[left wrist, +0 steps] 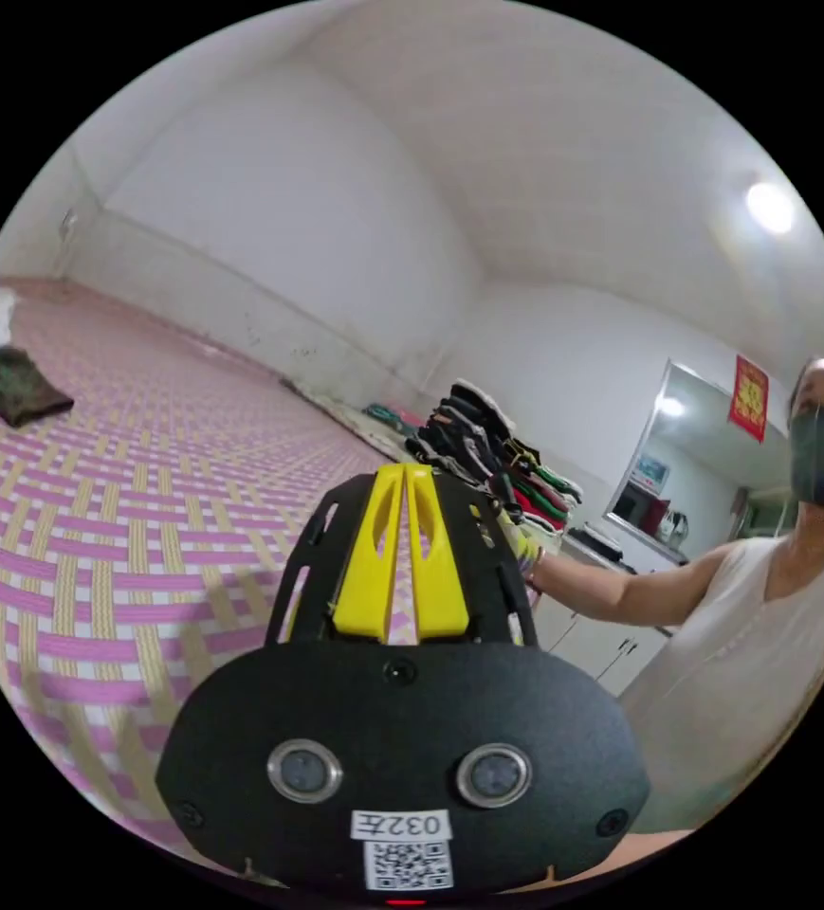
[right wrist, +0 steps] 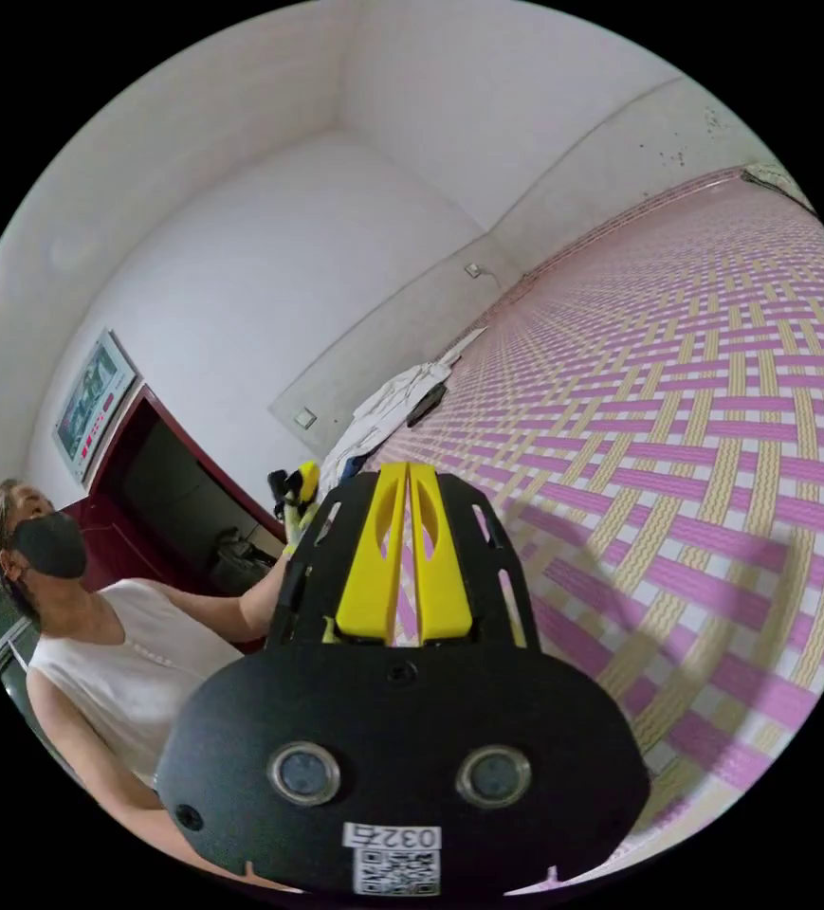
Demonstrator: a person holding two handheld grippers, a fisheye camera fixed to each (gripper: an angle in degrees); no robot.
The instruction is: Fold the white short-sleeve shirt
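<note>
Yellow jaws of the left gripper (left wrist: 406, 471) are closed together, holding nothing; the right gripper (right wrist: 408, 469) is likewise closed and empty. Both hover over the woven mat (left wrist: 127, 531). White cloth (right wrist: 388, 403) lies heaped by the wall, well apart — probably the shirt. Advice: open the jaws, fetch it, spread it flat before folding.

Both views low over the woven mat (left wrist: 146, 493), facing opposite ways, person (right wrist: 127, 664) shared.

Two tongs (left wrist: 405, 474), one person (left wrist: 734, 645), one clothes stack (left wrist: 487, 445), one woven mat (left wrist: 146, 493).
</note>
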